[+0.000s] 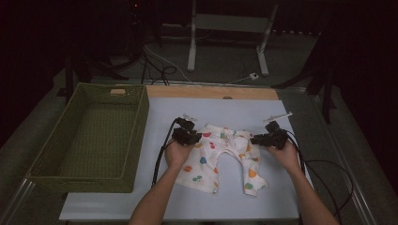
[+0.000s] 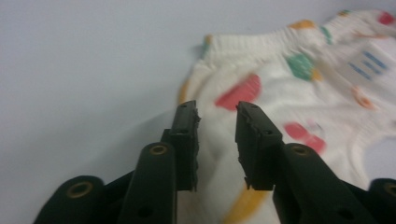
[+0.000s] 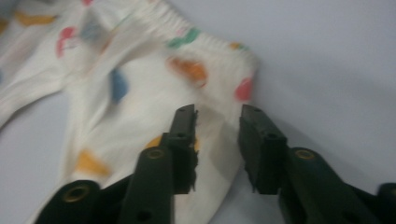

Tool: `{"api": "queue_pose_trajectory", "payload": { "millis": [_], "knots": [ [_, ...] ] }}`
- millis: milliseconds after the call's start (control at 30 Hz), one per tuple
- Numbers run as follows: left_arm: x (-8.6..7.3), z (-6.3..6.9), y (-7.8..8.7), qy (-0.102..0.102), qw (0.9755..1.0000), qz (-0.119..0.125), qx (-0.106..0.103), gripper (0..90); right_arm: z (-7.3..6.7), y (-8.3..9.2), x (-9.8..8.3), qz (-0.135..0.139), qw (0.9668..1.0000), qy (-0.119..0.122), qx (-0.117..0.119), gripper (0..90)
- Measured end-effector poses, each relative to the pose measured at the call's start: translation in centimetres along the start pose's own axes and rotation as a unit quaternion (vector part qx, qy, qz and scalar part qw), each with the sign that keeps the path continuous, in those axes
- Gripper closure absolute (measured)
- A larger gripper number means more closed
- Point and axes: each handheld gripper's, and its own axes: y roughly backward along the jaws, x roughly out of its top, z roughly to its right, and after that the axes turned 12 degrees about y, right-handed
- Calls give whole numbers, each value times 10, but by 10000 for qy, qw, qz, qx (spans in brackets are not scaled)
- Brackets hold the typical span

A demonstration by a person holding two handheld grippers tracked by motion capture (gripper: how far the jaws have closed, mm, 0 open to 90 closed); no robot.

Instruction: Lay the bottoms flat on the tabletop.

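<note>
While the spotted trousers [image 1: 224, 154] lay flat on the white bench [image 1: 155, 206], waistband away from the person; left tool [image 1: 191, 137] and right tool [image 1: 261, 139] hovered spread at opposite waistband corners, each equally near, gripping nothing; legs trailing toward the person.

A table [image 1: 324, 140] with a grey metal frame carries a pale blue-white board [image 1: 234, 206] that covers most of its middle, and a strip of bare wood [image 1: 211, 92] shows along the board's far edge. At the left, a green woven basket [image 1: 47, 154] sits with its right wall at the board's left edge. A small pair of white trousers [image 1: 220, 157] with coloured spots lies flat on the board, right of centre, its waistband toward the far side and both legs pointing toward the near edge.
</note>
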Motion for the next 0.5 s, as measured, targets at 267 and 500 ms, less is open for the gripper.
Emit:
{"api": "queue_pose_trajectory", "payload": {
  "millis": [267, 500],
  "knots": [
    [-25, 5, 23, -187, 9997, -60, -133, 594, -38, 31, -10, 215, 9991, 308, 188, 574],
    [-43, 4, 40, -245, 9994, -58, -239, 554, -67, 42, -28, 195, 9977, 522, 373, 571]
  ]
}}
